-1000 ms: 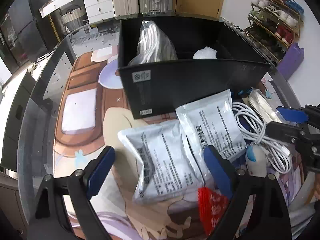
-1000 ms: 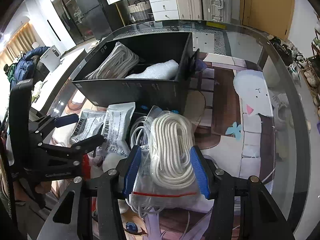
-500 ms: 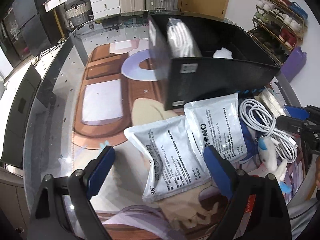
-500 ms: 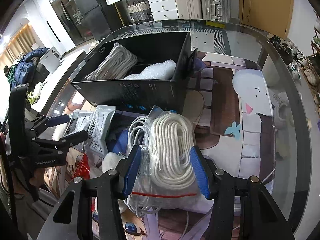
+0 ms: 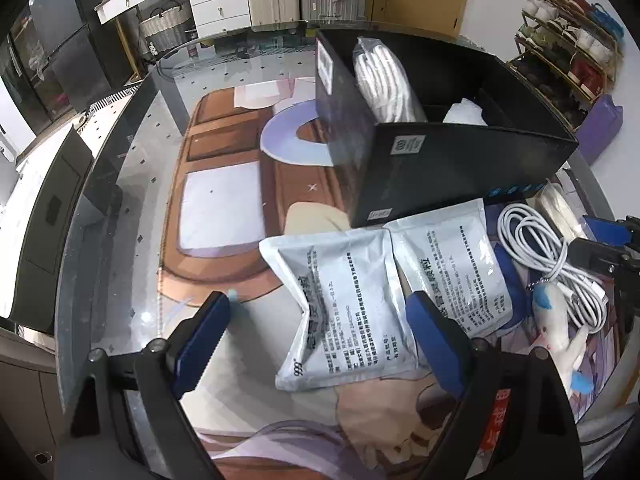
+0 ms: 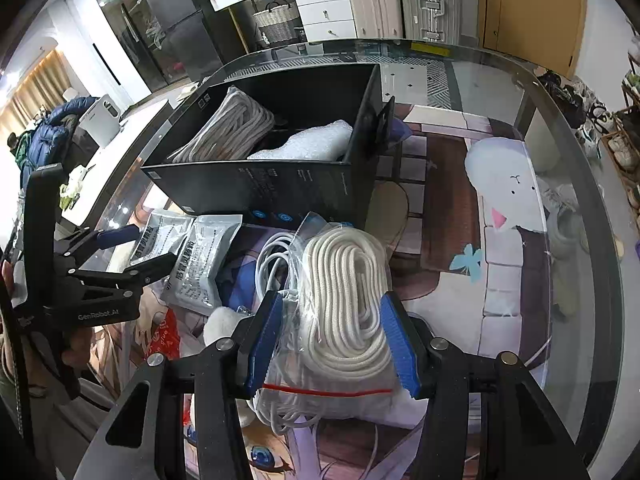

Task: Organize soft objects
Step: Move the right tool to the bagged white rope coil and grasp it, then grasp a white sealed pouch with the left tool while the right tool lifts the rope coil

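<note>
- The right gripper (image 6: pixel 332 344) has its fingers closed against both sides of a bagged coil of white rope (image 6: pixel 344 300). The bag sits among the loose pile, just in front of the black box (image 6: pixel 280 188). Gripping across the middle of the coil probably keeps the floppy bundle from sagging out when lifted.
- The box already holds another bagged rope (image 6: pixel 228 128) in one compartment and a white padded bundle (image 6: pixel 308 144) in the next, so it looks to be the collecting place. The held rope likely belongs beside its match.
- The left gripper (image 5: pixel 320 340) hangs with fingers spread wide and empty above the worktop (image 5: pixel 132 208), straddling one of two grey sachets (image 5: pixel 344 312) that lie flat, touching each other, against the box's near wall. That looks like a line-up for the next pick.
- A white cable (image 5: pixel 540 256) and a small plush toy (image 5: pixel 556 320) lie to the right, still unsorted.
</note>
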Available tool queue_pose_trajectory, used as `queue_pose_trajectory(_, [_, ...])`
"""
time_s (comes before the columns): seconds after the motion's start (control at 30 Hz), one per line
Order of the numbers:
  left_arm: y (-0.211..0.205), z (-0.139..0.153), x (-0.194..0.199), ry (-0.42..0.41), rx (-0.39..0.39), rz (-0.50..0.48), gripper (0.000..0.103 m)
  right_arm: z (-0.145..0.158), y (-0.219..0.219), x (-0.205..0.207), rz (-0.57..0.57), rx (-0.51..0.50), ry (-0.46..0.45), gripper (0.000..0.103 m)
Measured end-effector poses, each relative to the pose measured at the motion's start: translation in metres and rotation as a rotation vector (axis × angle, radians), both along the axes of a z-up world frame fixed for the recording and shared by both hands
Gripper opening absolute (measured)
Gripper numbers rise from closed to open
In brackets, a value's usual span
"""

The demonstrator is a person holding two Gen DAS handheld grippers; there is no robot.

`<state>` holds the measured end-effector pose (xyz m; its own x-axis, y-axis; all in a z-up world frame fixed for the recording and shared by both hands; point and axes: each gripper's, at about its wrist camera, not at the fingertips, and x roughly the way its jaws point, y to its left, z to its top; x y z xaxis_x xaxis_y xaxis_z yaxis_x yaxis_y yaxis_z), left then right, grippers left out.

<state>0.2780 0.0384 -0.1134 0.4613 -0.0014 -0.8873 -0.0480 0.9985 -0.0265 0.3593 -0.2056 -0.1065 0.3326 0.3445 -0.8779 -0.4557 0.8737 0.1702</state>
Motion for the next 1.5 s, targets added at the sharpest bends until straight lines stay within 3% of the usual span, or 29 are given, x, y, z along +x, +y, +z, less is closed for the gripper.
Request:
queue_pose_trajectory(0.23, [0.001,0.000,0.007,0.004,-0.023,0.014,0.090,0.000,0.001,0.001,-0.013,0.011,0.007,0.052])
queue_pose_trajectory(0.5, [-0.005,-0.003,0.013,0.006,0.020,0.023,0.095,0.000,0.003,0.002,-0.014,0.005,-0.005,0.052])
queue_pose_trajectory(0.73, [0.005,0.000,0.002,0.029,0.009,0.033,0.092,-0.002,-0.006,0.003,-0.031,0.004,0.007,0.056])
queue_pose_trajectory(0.83, [0.008,0.004,-0.001,0.018,0.013,0.025,0.075,-0.003,-0.009,0.005,-0.044,0.003,0.012,0.058])
queue_pose_trajectory(0.87, [0.008,0.006,-0.002,0.014,0.014,0.022,0.059,-0.003,-0.010,0.006,-0.046,0.001,0.013,0.061])
queue_pose_trajectory(0.9, [0.008,0.008,-0.003,0.011,0.016,0.018,0.052,-0.004,-0.010,0.007,-0.053,-0.001,0.018,0.062])
queue_pose_trajectory(1.13, [0.007,0.010,-0.005,0.027,-0.043,-0.019,0.039,-0.009,-0.014,0.010,-0.067,-0.014,0.031,0.064])
queue_pose_trajectory(1.37, [0.001,0.022,-0.010,0.001,-0.063,-0.053,0.034,-0.016,-0.012,0.015,-0.051,-0.047,0.054,0.042])
queue_pose_trajectory(1.5, [-0.002,0.025,-0.014,-0.007,-0.059,-0.060,0.033,-0.013,-0.014,0.015,-0.048,-0.061,0.042,0.035])
